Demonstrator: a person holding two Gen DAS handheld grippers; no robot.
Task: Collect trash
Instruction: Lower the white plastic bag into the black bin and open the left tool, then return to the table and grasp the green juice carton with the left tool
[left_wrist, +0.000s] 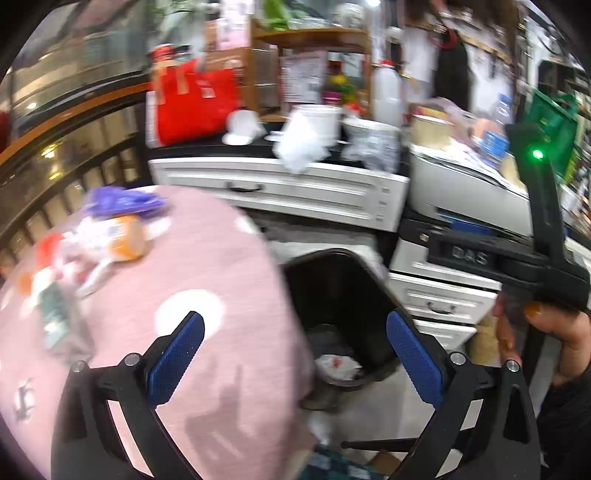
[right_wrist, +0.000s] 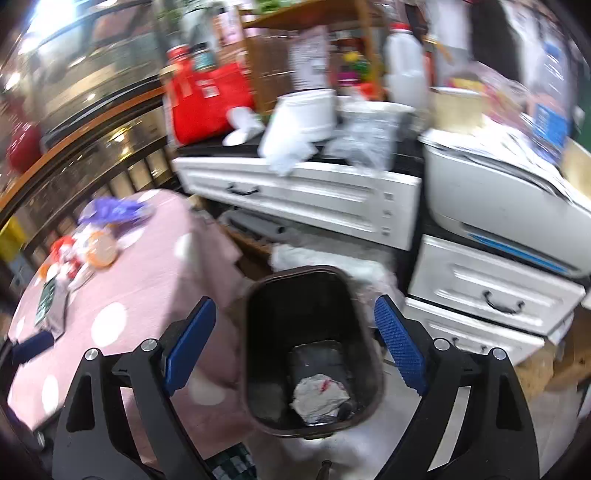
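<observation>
Down in the black bin (right_wrist: 314, 354), a crumpled white wrapper (right_wrist: 319, 397) with a red mark is lying on the bottom, and nothing else is showing beside it but dark plastic. The bin is standing on the floor, just beside the pink table (right_wrist: 147, 295) with white dots and in front of the white drawers (right_wrist: 491, 291).

More trash (left_wrist: 103, 236) is sitting well apart from the bin, on the far part of the table: an orange-capped jar, red and white wrappers, a purple bag (left_wrist: 125, 201) behind them, all blurred.

The right gripper (right_wrist: 295, 343) is hanging over the bin with its blue pads (right_wrist: 399, 347) spread wide, nothing between them, the bin mouth showing in the gap. The left gripper (left_wrist: 295, 362) is hovering at the table's edge, its jaws also gaping and empty; one pad is lying over the pink cloth, the other over the bin's rim. From the left view, a hand (left_wrist: 543, 343) is gripping the other black tool at the right edge, a green light glowing on it.

Behind, a cluttered black counter (left_wrist: 221, 147) is carrying a red bag (left_wrist: 195, 103), white tubs and a white jug.
</observation>
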